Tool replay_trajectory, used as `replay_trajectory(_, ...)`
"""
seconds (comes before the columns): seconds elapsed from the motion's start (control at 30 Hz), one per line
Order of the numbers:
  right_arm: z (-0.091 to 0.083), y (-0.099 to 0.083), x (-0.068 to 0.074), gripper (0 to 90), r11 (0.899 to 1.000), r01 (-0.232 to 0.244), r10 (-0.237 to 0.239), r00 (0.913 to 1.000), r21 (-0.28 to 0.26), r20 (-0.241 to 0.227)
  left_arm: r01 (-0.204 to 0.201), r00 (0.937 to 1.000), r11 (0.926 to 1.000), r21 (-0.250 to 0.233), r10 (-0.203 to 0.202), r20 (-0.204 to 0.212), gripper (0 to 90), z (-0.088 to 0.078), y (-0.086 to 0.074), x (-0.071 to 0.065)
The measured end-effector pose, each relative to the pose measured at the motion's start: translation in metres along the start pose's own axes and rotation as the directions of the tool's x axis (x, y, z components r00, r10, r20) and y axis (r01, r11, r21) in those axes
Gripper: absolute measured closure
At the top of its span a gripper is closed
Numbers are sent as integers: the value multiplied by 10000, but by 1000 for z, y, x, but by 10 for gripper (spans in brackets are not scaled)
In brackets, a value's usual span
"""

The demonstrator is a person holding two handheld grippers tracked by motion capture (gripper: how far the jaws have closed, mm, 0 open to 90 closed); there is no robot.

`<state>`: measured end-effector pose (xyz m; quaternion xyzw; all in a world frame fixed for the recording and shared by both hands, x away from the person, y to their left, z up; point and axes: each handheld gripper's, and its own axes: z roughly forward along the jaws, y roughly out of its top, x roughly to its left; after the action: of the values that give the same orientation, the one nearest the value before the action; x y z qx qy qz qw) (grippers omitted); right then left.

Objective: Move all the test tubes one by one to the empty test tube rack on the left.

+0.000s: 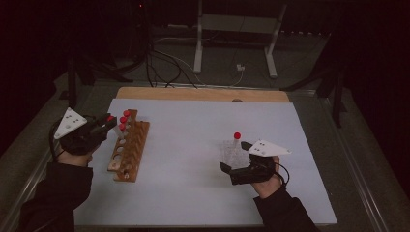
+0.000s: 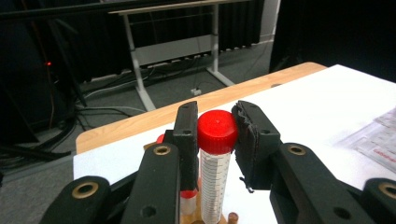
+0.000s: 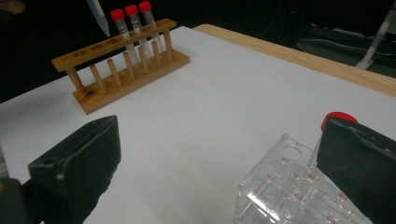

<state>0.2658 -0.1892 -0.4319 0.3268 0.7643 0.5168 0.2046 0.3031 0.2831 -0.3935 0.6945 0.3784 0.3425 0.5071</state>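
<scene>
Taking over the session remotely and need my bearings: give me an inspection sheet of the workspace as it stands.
Surface: white sheet over a wooden tabletop.
Job's things: wooden rack at left with red-capped tubes at its far end; clear plastic rack at right with one red-capped tube standing in it.
Clutter: nothing seen.
Grippers: left claw shut on the red cap of a graduated tube over the wooden rack; right claw open, beside the clear rack, holding nothing.
Cables: a loose bundle on the floor beyond the table, with a white plug.
Surroundings: dark room; a grey metal stand behind the table.
</scene>
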Motion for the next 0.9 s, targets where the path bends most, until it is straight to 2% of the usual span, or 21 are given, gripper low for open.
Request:
replay_trajectory(0.23, -1, 0, -1, 0, 10000, -17, 17, 10000, -23, 18, 159, 9996, 9998, 151, -155, -219, 721, 6, -12, 2)
replay_trajectory(0.5, -1, -1, -1, 0, 10000, -42, 42, 10000, -6, 6, 468, 9987, 9981, 399, -460, -201, 721, 13, -28, 3)
replay_trajectory(0.9, -1, -1, -1, 0, 10000, -74, 74, 10000, -13, -3, 392, 9988, 9943, 995, -362, -317, 721, 22, -47, 1)
